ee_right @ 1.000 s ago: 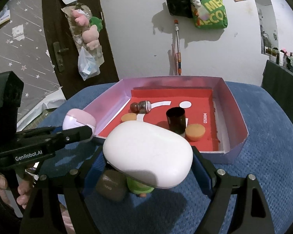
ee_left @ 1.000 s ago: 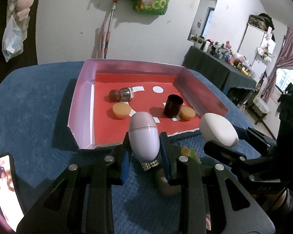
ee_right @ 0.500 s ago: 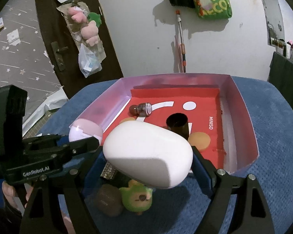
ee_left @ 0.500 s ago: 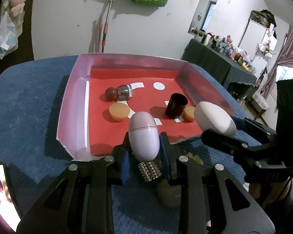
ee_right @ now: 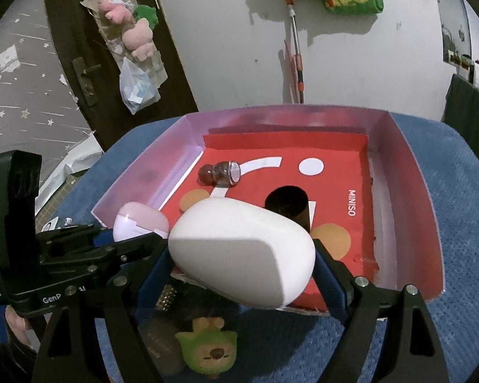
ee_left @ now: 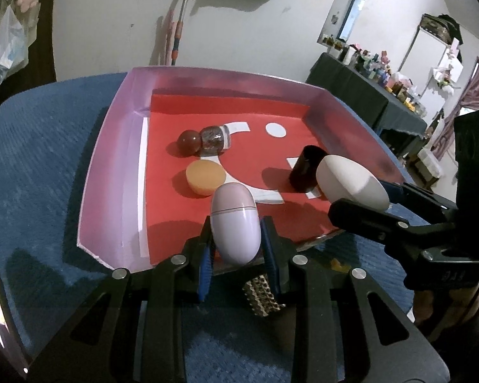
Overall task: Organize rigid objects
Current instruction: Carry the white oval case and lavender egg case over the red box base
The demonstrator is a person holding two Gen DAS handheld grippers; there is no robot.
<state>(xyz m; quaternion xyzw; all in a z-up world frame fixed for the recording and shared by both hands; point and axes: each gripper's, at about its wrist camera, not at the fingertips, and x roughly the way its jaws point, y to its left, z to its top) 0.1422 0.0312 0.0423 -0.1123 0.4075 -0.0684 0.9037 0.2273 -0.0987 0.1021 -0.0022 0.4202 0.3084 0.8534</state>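
The left tongs (ee_left: 238, 239) squeeze a pink egg (ee_left: 235, 221) between their blue pads, and the right tongs (ee_right: 242, 261) squeeze a big white case (ee_right: 243, 250) the same way. Both things hang over the near edge of the box (ee_left: 111, 166), which sits just ahead of the tongs on the blue cloth (ee_left: 32, 166). The job now looks like putting both things down inside the box. To do it well, push each one a bit farther ahead, so it is past the near wall and over the red floor. Then go down slowly until it touches, and only then let go. The egg is round and may roll, so lay it on its side. Ahead of the left tongs lies an orange puck (ee_left: 205, 177), and past that a brown ball (ee_left: 190, 142) touching a small jar (ee_left: 213, 140). Ahead of the right tongs stands a black cup (ee_right: 287, 202), with another orange puck (ee_right: 332, 239) to its right. Pick bare red spots, so nothing gets bumped. The two tongs are close side by side, so move one at a time. Under the tongs, outside the box, sit a green toy (ee_right: 207, 351) and a sparkly thing (ee_left: 262, 293); I cannot tell what the sparkly thing is.
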